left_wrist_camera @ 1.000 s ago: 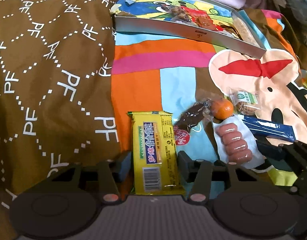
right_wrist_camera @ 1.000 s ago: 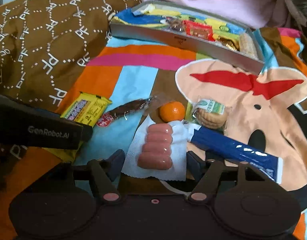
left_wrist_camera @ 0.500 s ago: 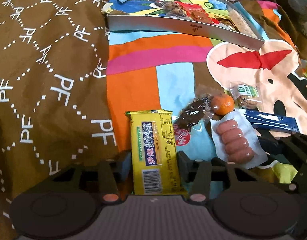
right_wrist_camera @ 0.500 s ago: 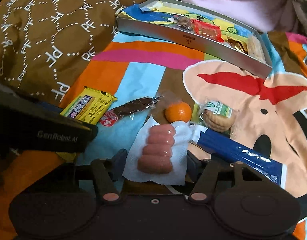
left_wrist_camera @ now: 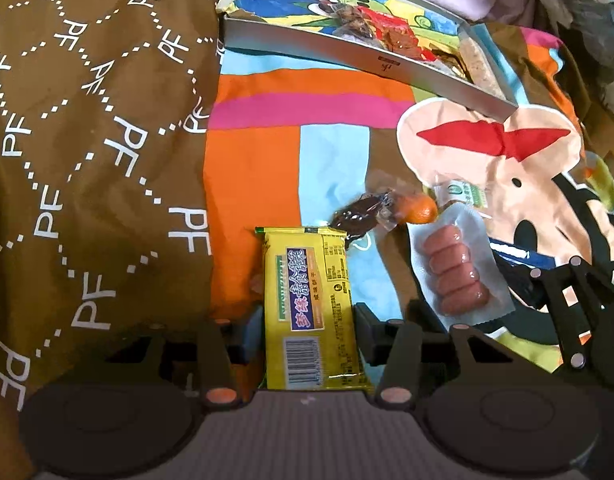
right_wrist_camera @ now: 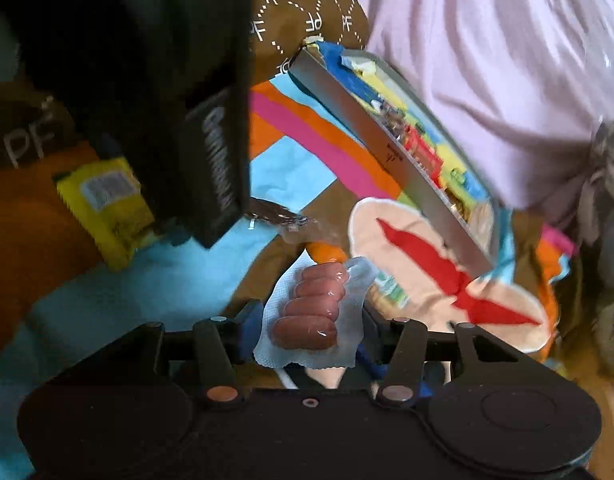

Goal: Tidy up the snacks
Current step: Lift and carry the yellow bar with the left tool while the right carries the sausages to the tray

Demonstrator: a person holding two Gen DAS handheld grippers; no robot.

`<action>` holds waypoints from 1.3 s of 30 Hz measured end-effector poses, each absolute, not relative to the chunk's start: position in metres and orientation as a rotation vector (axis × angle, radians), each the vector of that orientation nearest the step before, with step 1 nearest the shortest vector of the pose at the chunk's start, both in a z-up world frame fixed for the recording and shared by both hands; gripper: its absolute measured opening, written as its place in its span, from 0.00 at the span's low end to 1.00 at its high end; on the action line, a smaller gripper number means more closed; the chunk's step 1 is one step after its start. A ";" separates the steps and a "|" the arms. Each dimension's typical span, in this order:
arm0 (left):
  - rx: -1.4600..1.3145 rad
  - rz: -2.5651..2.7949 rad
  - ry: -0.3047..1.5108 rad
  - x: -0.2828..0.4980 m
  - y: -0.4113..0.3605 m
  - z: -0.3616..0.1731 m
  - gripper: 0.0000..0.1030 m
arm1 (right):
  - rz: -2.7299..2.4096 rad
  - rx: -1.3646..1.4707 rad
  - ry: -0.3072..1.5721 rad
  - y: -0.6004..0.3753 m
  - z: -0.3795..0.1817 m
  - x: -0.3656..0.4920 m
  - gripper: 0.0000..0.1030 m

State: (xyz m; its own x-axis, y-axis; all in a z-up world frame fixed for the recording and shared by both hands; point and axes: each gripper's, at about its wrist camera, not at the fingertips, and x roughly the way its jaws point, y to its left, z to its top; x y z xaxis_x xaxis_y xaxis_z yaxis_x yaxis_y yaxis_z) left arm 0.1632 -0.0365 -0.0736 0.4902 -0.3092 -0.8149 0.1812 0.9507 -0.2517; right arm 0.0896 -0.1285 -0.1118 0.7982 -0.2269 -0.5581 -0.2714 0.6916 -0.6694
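Left gripper (left_wrist_camera: 309, 330) clamping yellow packet (left_wrist_camera: 313, 312), right gripper (right_wrist_camera: 307, 330) clamping sausages (right_wrist_camera: 313, 306)

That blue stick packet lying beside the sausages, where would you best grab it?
Probably from above, across the narrow width of the blue stick packet near its middle: it lies flat and long, so its long edges suit two fingers. Its left end is hidden behind the sausage pack.

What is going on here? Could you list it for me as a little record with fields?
Setting: colourful cartoon blanket
Left tool: shut on yellow rectangular snack packet
Right tool: shut on clear pack of pink sausages, lifted and tilted
Container: shallow grey metal tray, already holding snacks
Loose nearby: small orange fruit, dark wrapped snack
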 end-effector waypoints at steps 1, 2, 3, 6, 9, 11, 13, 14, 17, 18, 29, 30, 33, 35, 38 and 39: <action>-0.144 -0.301 1.014 0.164 -0.036 -0.073 0.49 | 0.017 -0.845 0.648 -0.128 -0.112 0.088 0.51; -0.149 -0.302 1.011 0.164 -0.036 -0.071 0.49 | 0.006 -0.865 0.629 -0.129 -0.113 0.087 0.51; -0.155 -0.303 1.006 0.164 -0.035 -0.070 0.49 | -0.002 -0.876 0.616 -0.130 -0.113 0.087 0.51; -0.170 -0.304 0.989 0.163 -0.033 -0.065 0.49 | -0.024 -0.886 0.591 -0.132 -0.112 0.088 0.51; -0.187 -0.304 0.970 0.161 -0.029 -0.061 0.49 | -0.040 -0.900 0.557 -0.133 -0.111 0.088 0.51; -0.190 -0.300 0.952 0.160 -0.027 -0.058 0.49 | -0.049 -0.895 0.531 -0.133 -0.109 0.088 0.51; -0.183 -0.297 0.935 0.160 -0.027 -0.054 0.49 | -0.058 -0.879 0.505 -0.133 -0.104 0.088 0.51; -0.176 -0.297 0.930 0.161 -0.027 -0.054 0.49 | -0.059 -0.868 0.498 -0.134 -0.102 0.088 0.51; -0.153 -0.294 0.941 0.163 -0.030 -0.056 0.49 | -0.059 -0.847 0.490 -0.135 -0.098 0.088 0.51; -0.147 -0.290 0.949 0.164 -0.031 -0.058 0.49 | -0.058 -0.843 0.490 -0.135 -0.098 0.089 0.52; -0.341 -0.318 0.869 0.163 -0.008 -0.047 0.49 | -0.050 -0.782 0.440 -0.135 -0.086 0.092 0.52; -0.348 -0.319 0.850 0.163 -0.007 -0.045 0.48 | -0.044 -0.784 0.428 -0.134 -0.084 0.091 0.52; -0.338 -0.321 0.783 0.165 -0.004 -0.037 0.48 | -0.020 -0.802 0.373 -0.134 -0.077 0.095 0.52; -0.344 -0.313 0.742 0.169 -0.002 -0.030 0.49 | -0.009 -0.808 0.344 -0.133 -0.071 0.099 0.52; -0.375 -0.290 0.695 0.180 0.002 -0.022 0.49 | 0.011 -0.820 0.319 -0.135 -0.063 0.111 0.52; -0.374 -0.281 0.681 0.186 0.003 -0.019 0.49 | 0.014 -0.823 0.307 -0.137 -0.061 0.116 0.52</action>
